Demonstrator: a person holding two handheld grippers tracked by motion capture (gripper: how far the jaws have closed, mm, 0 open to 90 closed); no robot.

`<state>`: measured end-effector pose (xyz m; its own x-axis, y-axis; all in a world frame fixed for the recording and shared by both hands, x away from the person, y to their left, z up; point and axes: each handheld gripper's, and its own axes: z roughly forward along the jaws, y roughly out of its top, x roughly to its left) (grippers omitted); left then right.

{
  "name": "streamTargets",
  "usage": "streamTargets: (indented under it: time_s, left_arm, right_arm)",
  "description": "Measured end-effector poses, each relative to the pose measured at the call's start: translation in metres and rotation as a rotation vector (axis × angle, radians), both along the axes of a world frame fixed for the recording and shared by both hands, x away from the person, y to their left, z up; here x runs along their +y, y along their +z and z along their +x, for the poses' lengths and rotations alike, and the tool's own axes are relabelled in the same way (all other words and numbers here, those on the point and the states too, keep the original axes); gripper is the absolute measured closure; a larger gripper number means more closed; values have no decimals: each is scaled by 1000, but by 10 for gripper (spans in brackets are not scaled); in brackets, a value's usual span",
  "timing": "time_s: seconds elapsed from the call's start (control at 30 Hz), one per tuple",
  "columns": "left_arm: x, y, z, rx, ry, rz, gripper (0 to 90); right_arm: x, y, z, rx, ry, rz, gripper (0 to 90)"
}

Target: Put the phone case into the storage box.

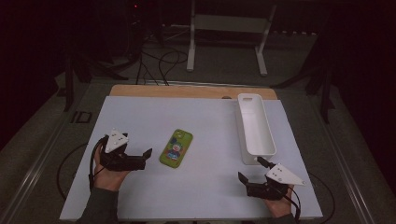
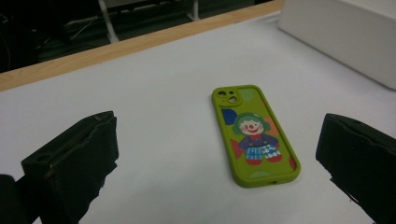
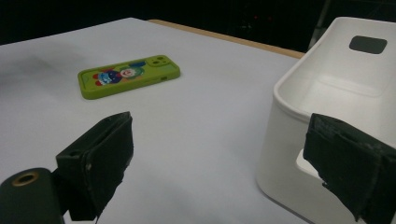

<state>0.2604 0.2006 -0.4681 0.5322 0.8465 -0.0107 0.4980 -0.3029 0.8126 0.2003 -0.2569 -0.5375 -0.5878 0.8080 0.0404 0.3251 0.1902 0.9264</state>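
A green phone case with a cartoon clown on it lies flat on the white table top, a little left of centre. My left gripper rests just left of the case, open, with its jaws pointing at it. In the left gripper view the case lies between and beyond the two wide-apart jaws. My right gripper sits near the front right, open and holding nothing. It is just in front of the near end of a long white bin. The right gripper view shows the case far off and the bin close by.
The white bin looks empty inside and runs front to back along the table's right side. A wooden strip edges the table's far side. Beyond it stand a white frame and cables on a dark floor.
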Motion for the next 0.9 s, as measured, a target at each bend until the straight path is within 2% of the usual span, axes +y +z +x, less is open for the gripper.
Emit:
streamTargets:
  time_s: [0.13, 0.9]
  left_arm:
    - [-7, 0, 8, 21, 16, 10, 0]
    - [-35, 4, 34, 72, 4, 50, 0]
  right_arm:
    - [-1, 0, 0, 2, -4, 6, 83]
    - [-3, 0, 1, 6, -21, 3, 83]
